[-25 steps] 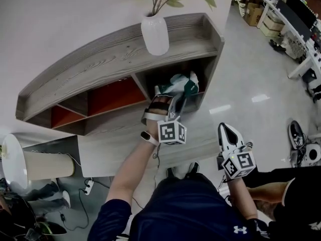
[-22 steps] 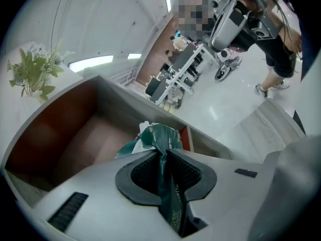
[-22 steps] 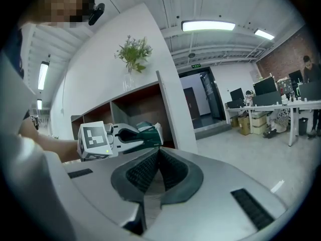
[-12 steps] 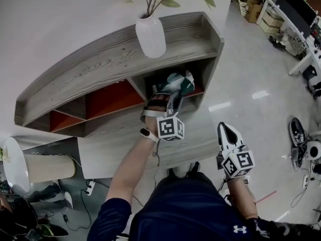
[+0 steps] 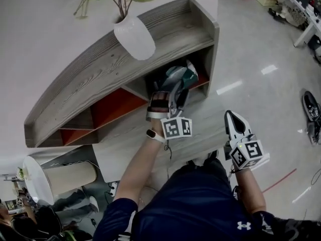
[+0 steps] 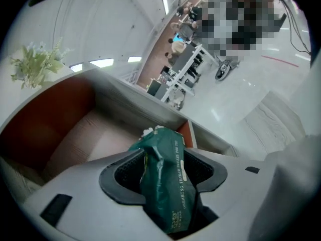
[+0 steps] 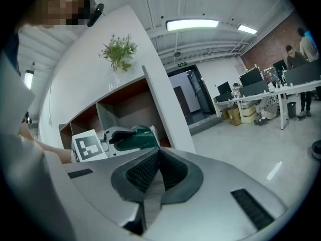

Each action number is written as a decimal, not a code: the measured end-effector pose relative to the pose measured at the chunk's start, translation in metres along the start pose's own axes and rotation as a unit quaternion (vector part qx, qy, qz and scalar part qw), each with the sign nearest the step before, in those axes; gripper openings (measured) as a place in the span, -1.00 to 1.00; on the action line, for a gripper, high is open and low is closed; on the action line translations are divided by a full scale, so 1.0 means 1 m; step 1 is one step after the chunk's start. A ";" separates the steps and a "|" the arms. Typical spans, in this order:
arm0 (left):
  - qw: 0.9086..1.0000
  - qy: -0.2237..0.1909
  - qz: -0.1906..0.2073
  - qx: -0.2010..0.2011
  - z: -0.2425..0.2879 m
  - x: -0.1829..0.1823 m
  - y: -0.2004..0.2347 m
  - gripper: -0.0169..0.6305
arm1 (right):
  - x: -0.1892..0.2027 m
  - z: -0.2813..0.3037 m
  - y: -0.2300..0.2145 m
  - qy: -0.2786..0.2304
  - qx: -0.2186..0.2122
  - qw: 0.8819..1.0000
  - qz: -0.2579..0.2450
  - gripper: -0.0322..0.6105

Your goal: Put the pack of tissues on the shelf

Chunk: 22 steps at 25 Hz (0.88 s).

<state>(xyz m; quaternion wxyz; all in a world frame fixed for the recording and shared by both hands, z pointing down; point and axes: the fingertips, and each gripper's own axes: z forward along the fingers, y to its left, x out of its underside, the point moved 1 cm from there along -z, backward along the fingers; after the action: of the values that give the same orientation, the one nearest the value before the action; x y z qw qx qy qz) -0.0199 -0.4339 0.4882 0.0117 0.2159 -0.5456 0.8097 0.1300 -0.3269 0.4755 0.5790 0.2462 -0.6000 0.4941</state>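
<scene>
The green pack of tissues (image 5: 181, 77) is at the mouth of the right-hand compartment of the grey wooden shelf (image 5: 95, 72). My left gripper (image 5: 175, 87) reaches into that compartment. In the left gripper view the crumpled pack (image 6: 165, 179) stands between the pads, its far end over the compartment floor (image 6: 100, 139). The left gripper (image 6: 164, 157) is opening, and dark pad surface shows on both sides of the pack. My right gripper (image 5: 231, 118) hangs lower right, away from the shelf, and is shut on nothing (image 7: 158, 152). From there the pack (image 7: 139, 136) shows in the left gripper's jaws.
A white vase (image 5: 134, 36) with a plant stands on the shelf top, above and left of the compartment. Red-backed compartments (image 5: 115, 107) lie to the left. A low grey ledge (image 5: 125, 149) runs in front. A cream lamp shade (image 5: 65, 177) is lower left. Desks and people (image 7: 281, 89) are far off.
The head view has tilted, so the shelf looks steeper. My left gripper has stayed at the compartment mouth with the pack, a little deeper. The right gripper has barely moved.
</scene>
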 end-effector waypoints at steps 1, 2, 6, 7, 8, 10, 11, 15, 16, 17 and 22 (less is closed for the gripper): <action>1.000 -0.008 -0.005 -0.009 -0.004 -0.003 0.003 -0.15 | 0.003 0.001 0.000 0.004 0.003 1.000 0.004 -0.87; 1.000 -0.018 -0.010 -0.021 -0.010 -0.007 0.007 -0.10 | 0.005 0.001 0.001 0.009 0.005 1.000 0.006 -0.87; 0.994 -0.071 -0.048 -0.072 -0.046 -0.032 0.025 -0.06 | 0.007 -0.003 0.008 0.025 0.005 0.999 -0.021 -0.87; 0.991 -0.084 -0.063 -0.079 -0.056 -0.038 0.028 -0.07 | 0.008 -0.004 0.011 0.028 0.004 0.999 -0.034 -0.87; 0.989 -0.093 -0.079 -0.083 -0.065 -0.042 0.030 -0.07 | 0.009 -0.005 0.013 0.031 0.001 0.999 -0.040 -0.87; 0.985 -0.103 -0.115 -0.083 -0.080 -0.045 0.031 -0.12 | 0.011 -0.007 0.015 0.033 -0.009 0.999 -0.030 -0.87; 0.982 -0.104 -0.135 -0.081 -0.086 -0.044 0.030 -0.15 | 0.011 -0.007 0.015 0.032 -0.012 0.999 -0.024 -0.87; 0.969 -0.099 -0.217 -0.071 -0.107 -0.038 0.029 -0.22 | 0.003 -0.009 0.015 0.023 -0.020 0.999 -0.028 -0.87; 0.965 -0.098 -0.233 -0.071 -0.111 -0.036 0.030 -0.24 | 0.000 -0.009 0.016 0.020 -0.023 0.999 -0.033 -0.87; 0.962 -0.096 -0.246 -0.071 -0.115 -0.035 0.030 -0.24 | -0.004 -0.009 0.018 0.016 -0.027 0.999 -0.039 -0.87; 0.950 -0.088 -0.291 -0.072 -0.137 -0.035 0.026 -0.33 | -0.008 -0.018 0.024 0.009 -0.041 0.998 -0.046 -0.87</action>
<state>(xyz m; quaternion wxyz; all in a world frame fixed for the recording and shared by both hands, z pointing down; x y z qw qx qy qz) -0.0409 -0.3150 0.4103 0.2145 0.4343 -0.5149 0.7073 0.1186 -0.3036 0.4579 0.6162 0.2453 -0.6023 0.4443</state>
